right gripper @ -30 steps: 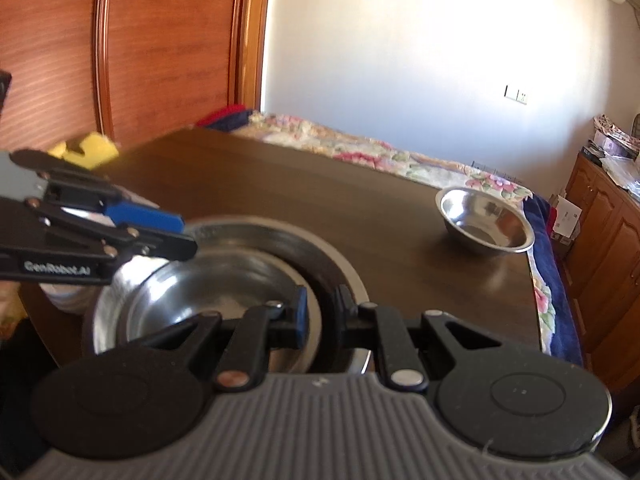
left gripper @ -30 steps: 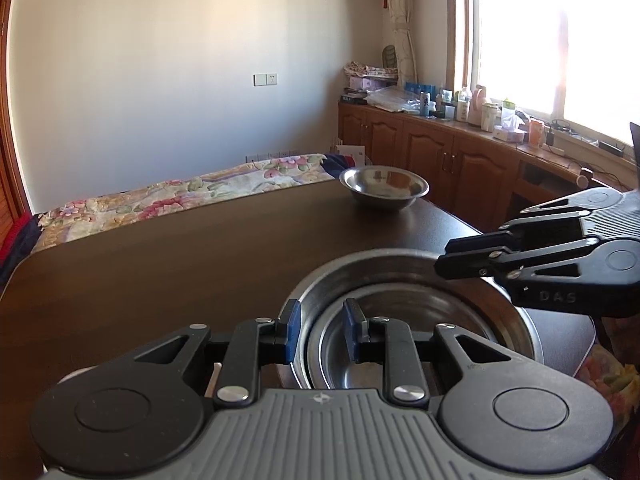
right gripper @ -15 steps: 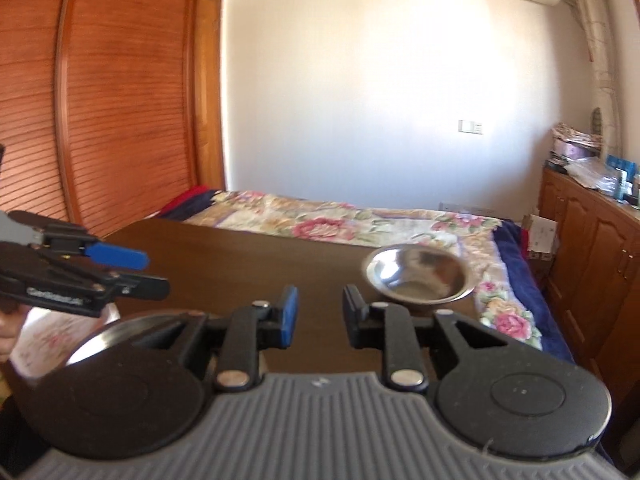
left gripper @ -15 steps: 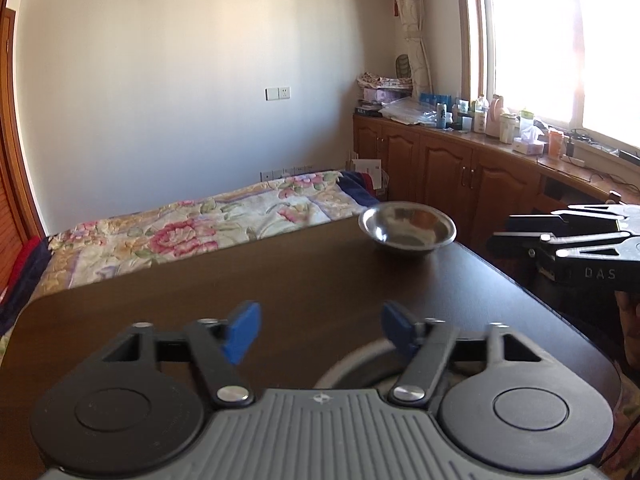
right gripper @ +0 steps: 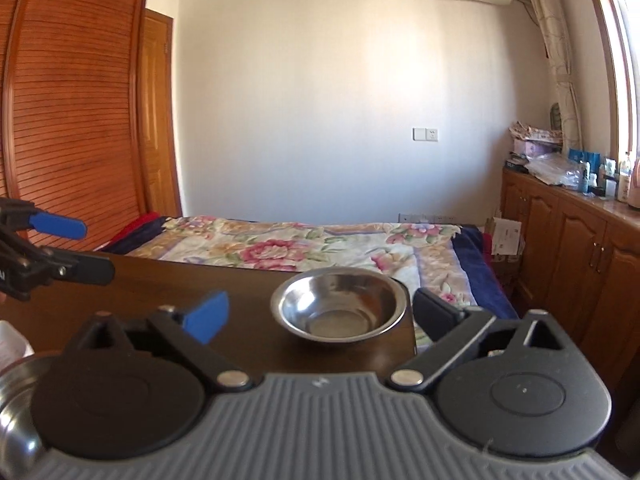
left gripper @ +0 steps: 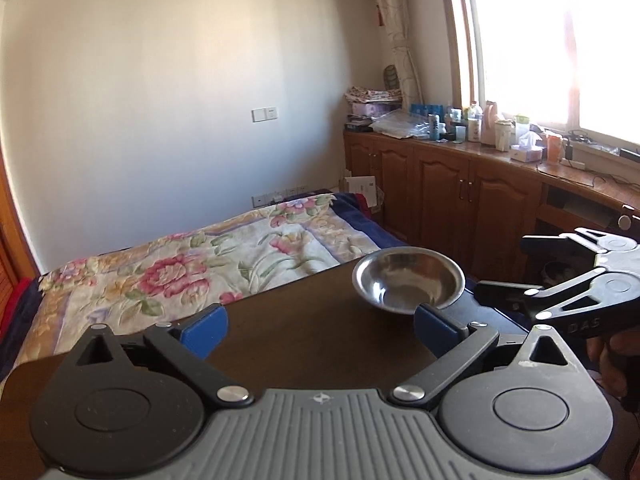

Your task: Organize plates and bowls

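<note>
A small steel bowl stands alone near the far right corner of the dark wooden table; it also shows in the right wrist view. My left gripper is open and empty, held above the table, short of the bowl. My right gripper is open and empty, with the bowl seen between its fingers but farther off. The rim of the stacked steel dishes shows at the lower left of the right wrist view. Each gripper shows in the other's view, the right one and the left one.
A bed with a floral cover lies just beyond the table's far edge. Wooden cabinets with bottles and clutter run along the right wall under the window. A louvred wooden wardrobe stands at the left.
Both grippers let go of the stacked dishes, opened wide and rose, and now point toward the lone bowl. The stack has dropped almost out of both views.
</note>
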Demonstrator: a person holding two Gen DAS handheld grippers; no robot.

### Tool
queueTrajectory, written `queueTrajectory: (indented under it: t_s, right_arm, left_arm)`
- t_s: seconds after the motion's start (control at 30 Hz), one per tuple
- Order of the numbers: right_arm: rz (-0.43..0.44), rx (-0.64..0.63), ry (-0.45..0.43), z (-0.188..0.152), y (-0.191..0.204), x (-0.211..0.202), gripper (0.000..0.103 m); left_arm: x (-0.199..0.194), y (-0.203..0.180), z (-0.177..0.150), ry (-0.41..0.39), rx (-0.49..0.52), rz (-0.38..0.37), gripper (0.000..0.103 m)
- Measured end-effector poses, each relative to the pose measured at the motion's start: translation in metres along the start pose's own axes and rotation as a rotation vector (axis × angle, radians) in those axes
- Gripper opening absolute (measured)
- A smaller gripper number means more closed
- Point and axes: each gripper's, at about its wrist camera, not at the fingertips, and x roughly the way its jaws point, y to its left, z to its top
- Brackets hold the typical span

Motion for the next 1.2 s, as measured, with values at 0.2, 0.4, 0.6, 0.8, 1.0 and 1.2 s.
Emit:
queueTrajectory:
  t_s: [0.2, 0.4, 0.6, 0.8, 1.0, 1.2]
  right_arm:
    - [-0.03, 0.025, 0.013, -0.003, -0.008, 0.019, 0.103]
    - [-0.035, 0.068, 0.047, -0.003, -0.022, 0.033, 0.103]
    - [-0.037, 0.099, 0.074, -0.002, -0.036, 0.044, 0.09]
    - [-0.042, 0.117, 0.108, -0.003, -0.046, 0.053, 0.077]
    - [-0.035, 0.152, 0.146, -0.005, -0.053, 0.061, 0.062]
    - [0.008, 0.201, 0.189, -0.01, -0.057, 0.064, 0.051]
  left_arm:
    - [0.022, -0.002, 0.012, 0.013, 0.003, -0.055, 0.101]
    - [0.05, -0.003, 0.023, 0.042, -0.005, -0.12, 0.1]
    - [0.081, -0.002, 0.03, 0.075, -0.016, -0.159, 0.092]
    - [0.113, -0.002, 0.033, 0.13, -0.009, -0.179, 0.074]
    - [0.14, 0.0, 0.03, 0.201, -0.02, -0.179, 0.056]
    - [0.16, 0.001, 0.027, 0.27, -0.024, -0.178, 0.053]
